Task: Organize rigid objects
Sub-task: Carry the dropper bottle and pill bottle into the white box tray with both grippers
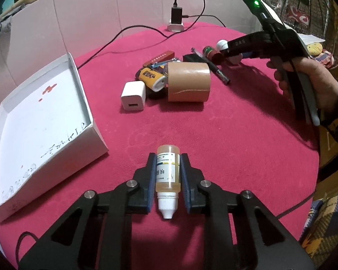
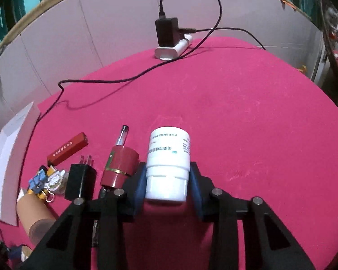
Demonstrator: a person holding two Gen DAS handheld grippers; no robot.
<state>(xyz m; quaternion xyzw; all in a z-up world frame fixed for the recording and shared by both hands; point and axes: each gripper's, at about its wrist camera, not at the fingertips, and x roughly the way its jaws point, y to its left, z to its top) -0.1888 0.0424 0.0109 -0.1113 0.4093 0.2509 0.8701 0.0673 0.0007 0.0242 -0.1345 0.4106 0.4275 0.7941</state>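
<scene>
At lower center of the left wrist view, the left claw (image 1: 168,175) is gripping a small dropper bottle (image 1: 168,176) of amber liquid, blue pads pressing both sides of its label, white nozzle cap pointing back toward the camera. Bottle is sitting over the red-covered table (image 1: 236,146). At left of the frame a white open box (image 1: 87,121) is lying on the table, handwriting and red specks on its floor, nothing else inside. Upper center, a pile is sitting together: white USB charger cube (image 1: 133,96), yellow-labelled battery (image 1: 151,77) touching a brown tape roll (image 1: 188,82) lying on its side, red flat stick (image 1: 160,58) behind them, black pen (image 1: 218,70) just right of the roll. Far back a black adapter (image 1: 176,14) is plugged into a white power strip (image 1: 175,27), cable trailing leftward. At upper right a hand (image 1: 313,83) is holding the other tool. Low center of the right wrist view, the right claw (image 2: 167,180) is closing on a white pill bottle (image 2: 167,164), pads touching both sides near the lid, bottle lying with its lid toward the camera. Just left of it a red cylindrical container (image 2: 120,164) is lying, then a black plug (image 2: 80,181), prongs pointing up the frame.
</scene>
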